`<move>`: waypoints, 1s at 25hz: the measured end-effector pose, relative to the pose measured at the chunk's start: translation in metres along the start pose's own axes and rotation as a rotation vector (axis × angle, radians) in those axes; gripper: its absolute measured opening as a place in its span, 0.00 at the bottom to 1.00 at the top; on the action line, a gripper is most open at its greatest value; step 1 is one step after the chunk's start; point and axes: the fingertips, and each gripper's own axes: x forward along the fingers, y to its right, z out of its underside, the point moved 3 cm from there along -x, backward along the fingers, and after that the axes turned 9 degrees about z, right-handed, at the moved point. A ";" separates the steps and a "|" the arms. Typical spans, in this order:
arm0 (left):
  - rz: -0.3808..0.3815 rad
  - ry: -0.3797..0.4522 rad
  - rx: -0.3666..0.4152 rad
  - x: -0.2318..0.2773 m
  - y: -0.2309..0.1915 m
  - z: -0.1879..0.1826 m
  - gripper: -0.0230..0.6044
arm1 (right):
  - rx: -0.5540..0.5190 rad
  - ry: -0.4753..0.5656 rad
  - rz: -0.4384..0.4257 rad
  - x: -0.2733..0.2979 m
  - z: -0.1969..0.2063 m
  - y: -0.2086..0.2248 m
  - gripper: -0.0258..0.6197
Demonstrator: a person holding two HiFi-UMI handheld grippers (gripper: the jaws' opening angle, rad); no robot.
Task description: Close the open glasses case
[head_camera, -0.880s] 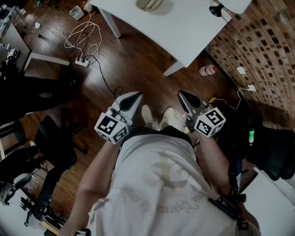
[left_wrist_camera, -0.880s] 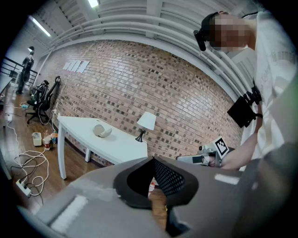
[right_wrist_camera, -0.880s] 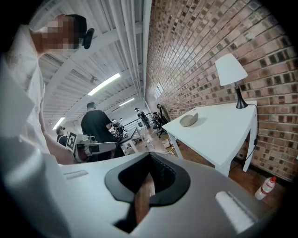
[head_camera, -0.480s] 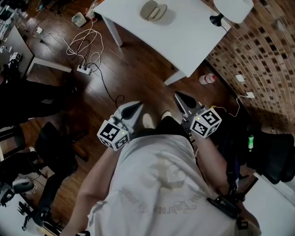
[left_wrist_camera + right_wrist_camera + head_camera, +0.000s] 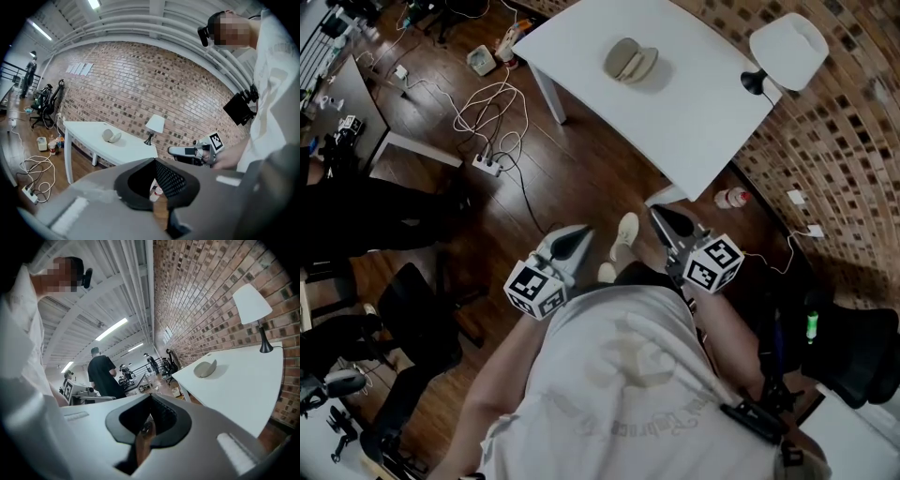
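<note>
The open glasses case (image 5: 630, 61) lies on the white table (image 5: 703, 112), far ahead of both grippers. It also shows small in the left gripper view as case (image 5: 111, 136) on table (image 5: 89, 131), and in the right gripper view as case (image 5: 205, 368) on table (image 5: 243, 385). My left gripper (image 5: 579, 232) and right gripper (image 5: 660, 215) are held close to the person's body over the wooden floor, well short of the table. The left gripper (image 5: 154, 160) and the right gripper (image 5: 151, 396) are both shut, with nothing between the jaws.
A white lamp (image 5: 786, 49) stands on the table's right end. Cables and a power strip (image 5: 487, 164) lie on the floor at the left, and a bottle (image 5: 729, 198) sits by the table leg. Dark chairs (image 5: 412, 300) stand at the left. A person in black (image 5: 105, 376) stands behind.
The table and case have slid down into the head view, so the case now shows whole. Both grippers stay shut and close to the body, with one foot stepped forward.
</note>
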 end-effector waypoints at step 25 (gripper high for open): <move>-0.091 0.016 0.083 0.137 -0.127 -0.126 0.05 | -0.014 -0.029 -0.126 0.110 -0.085 0.119 0.05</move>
